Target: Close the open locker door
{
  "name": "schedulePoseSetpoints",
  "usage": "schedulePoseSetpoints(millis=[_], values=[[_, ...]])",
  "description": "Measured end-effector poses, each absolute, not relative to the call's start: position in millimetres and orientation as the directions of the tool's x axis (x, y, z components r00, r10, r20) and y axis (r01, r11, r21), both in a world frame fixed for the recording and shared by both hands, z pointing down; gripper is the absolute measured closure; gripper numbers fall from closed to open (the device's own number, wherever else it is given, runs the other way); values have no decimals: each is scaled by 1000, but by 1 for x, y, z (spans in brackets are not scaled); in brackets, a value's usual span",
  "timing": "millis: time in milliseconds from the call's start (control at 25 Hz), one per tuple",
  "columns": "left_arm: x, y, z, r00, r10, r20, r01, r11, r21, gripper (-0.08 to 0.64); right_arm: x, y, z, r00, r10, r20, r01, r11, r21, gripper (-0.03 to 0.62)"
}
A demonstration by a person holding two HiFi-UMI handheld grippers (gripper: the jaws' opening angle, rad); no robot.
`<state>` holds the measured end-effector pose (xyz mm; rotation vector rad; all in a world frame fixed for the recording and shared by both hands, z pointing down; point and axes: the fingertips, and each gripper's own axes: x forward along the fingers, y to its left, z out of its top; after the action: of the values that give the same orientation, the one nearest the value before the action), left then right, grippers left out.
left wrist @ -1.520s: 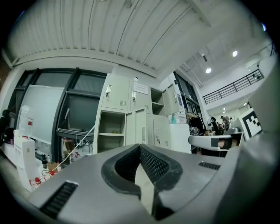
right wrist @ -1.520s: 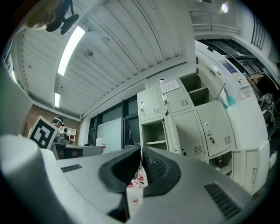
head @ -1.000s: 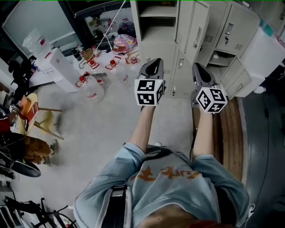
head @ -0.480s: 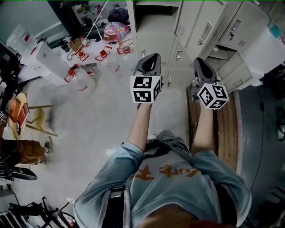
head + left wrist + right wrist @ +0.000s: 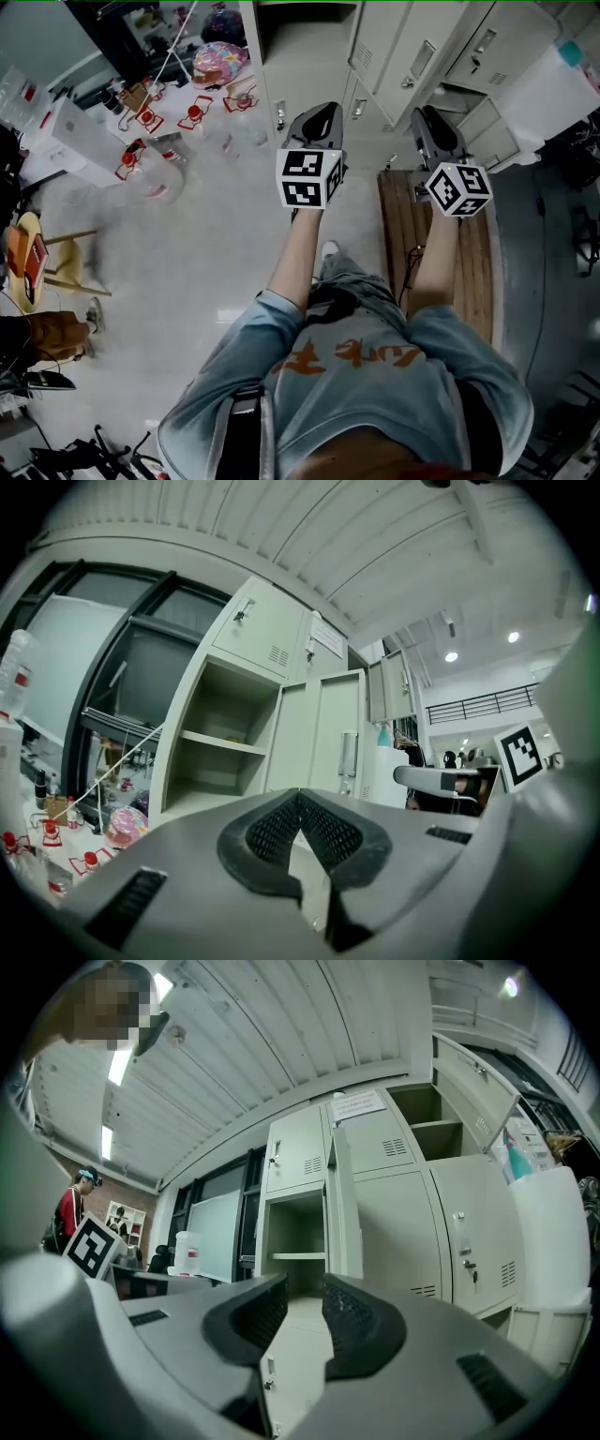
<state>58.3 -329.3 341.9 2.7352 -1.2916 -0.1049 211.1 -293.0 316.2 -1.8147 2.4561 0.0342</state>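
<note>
Opening just now, right hand-held gripper (image 5: 305,1296) gapes narrowly, empty; left hand-held gripper (image 5: 298,799) closed.

Red-capped clear jugs (image 5: 157,178), colourful bag (image 5: 220,61), wooden pallet (image 5: 394,217) on floor (image 5: 216,272)

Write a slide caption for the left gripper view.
Left gripper, jaws shut on nothing, faces the lockers; one open door stands beside a shelf.

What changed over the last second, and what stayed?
The right gripper has just been opening its jaws, nothing between them. In the head view the lockers have slid toward the top edge. The left gripper stays shut and empty; the locker door still open.
</note>
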Motion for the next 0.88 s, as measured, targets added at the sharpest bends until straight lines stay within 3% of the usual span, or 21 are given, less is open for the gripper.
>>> schedulePoseSetpoints(millis=[240, 480, 880], values=[[69, -347, 341, 636, -772, -13, -765, -633, 123, 538, 231, -313, 311, -284, -953, -106, -956, 290, -45, 472], [83, -372, 347, 642, -767, 8, -762, -637, 118, 538, 236, -331, 311, -357, -925, -131, -929, 366, -55, 418], [122, -409, 365, 670, -740, 63, -741, -661, 118, 538, 249, -367, 313, -483, -863, -149, -868, 494, -44, 403]])
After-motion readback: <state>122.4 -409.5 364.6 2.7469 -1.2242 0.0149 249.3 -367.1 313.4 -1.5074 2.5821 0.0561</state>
